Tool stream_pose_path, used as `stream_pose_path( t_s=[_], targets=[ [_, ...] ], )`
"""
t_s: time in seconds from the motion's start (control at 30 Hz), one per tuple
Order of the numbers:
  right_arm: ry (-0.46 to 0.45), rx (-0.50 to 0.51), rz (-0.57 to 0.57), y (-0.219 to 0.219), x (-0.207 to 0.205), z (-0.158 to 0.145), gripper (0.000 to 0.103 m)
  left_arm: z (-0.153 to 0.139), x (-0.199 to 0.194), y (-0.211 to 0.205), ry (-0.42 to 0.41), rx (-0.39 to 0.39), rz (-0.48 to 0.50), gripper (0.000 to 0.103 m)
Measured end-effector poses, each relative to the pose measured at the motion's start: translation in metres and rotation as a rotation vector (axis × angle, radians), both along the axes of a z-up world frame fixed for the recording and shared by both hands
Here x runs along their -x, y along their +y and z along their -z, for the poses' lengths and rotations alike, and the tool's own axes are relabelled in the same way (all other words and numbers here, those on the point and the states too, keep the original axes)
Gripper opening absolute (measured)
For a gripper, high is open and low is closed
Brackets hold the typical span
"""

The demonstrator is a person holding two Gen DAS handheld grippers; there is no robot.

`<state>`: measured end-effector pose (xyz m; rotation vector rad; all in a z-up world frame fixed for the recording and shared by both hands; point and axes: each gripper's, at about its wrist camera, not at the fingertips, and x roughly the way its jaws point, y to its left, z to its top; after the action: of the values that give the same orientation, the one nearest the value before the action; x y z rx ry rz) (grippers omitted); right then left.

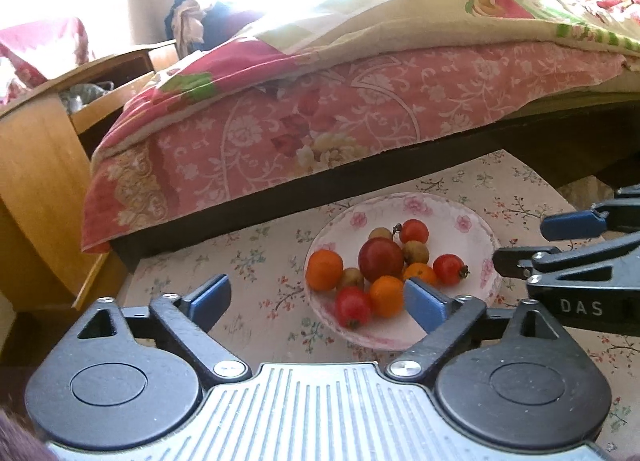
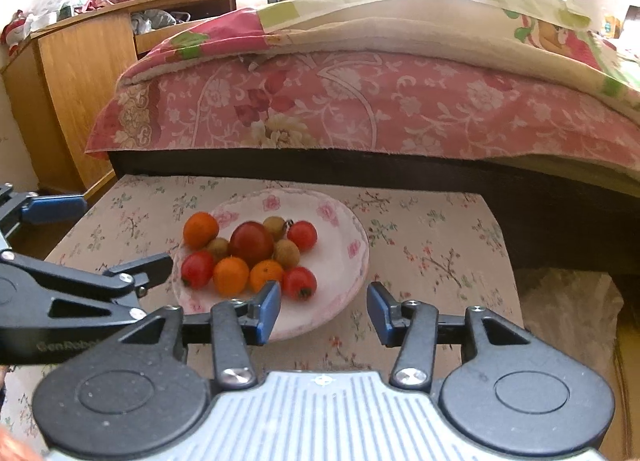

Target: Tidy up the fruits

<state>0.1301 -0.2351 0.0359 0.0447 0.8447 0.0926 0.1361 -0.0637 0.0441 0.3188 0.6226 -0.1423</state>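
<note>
A floral cloth covers the low table [image 2: 432,245] at frame centre, set against a bed [image 2: 360,101] with pink bedding; a wooden cabinet [image 2: 80,73] stands upper left. The fruits [image 2: 250,257] sit piled on a flowered plate [image 2: 352,257]. The left gripper [image 1: 318,299] and the right gripper [image 2: 324,311] both hover spread and empty.

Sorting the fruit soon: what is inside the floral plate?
The white floral plate holds three orange fruits, three small red ones, one large dark red fruit and brownish ones; anything beneath the pile is hidden.

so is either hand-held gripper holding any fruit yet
No. The left hand-held gripper and the right hand-held gripper are both open and empty; all fruit sits in the plate.
</note>
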Motion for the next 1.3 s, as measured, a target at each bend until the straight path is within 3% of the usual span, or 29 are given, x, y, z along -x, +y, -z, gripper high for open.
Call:
stream_pose_path(
  t_s=[0.1, 0.7, 1.3],
  targets=[
    [0.004, 0.004, 0.007, -0.001, 0.013, -0.002, 0.049, -0.001, 0.009, 0.003, 0.001, 0.011, -0.01, 0.103],
    [0.028, -0.012, 0.032, 0.009, 0.079, -0.015, 0.05, 0.005, 0.063, 0.021, 0.039, 0.062, -0.07, 0.103],
    [0.081, -0.029, 0.049, 0.025, 0.127, -0.016, 0.053, 0.015, 0.108, 0.023, 0.092, 0.051, -0.055, 0.103]
  ],
)
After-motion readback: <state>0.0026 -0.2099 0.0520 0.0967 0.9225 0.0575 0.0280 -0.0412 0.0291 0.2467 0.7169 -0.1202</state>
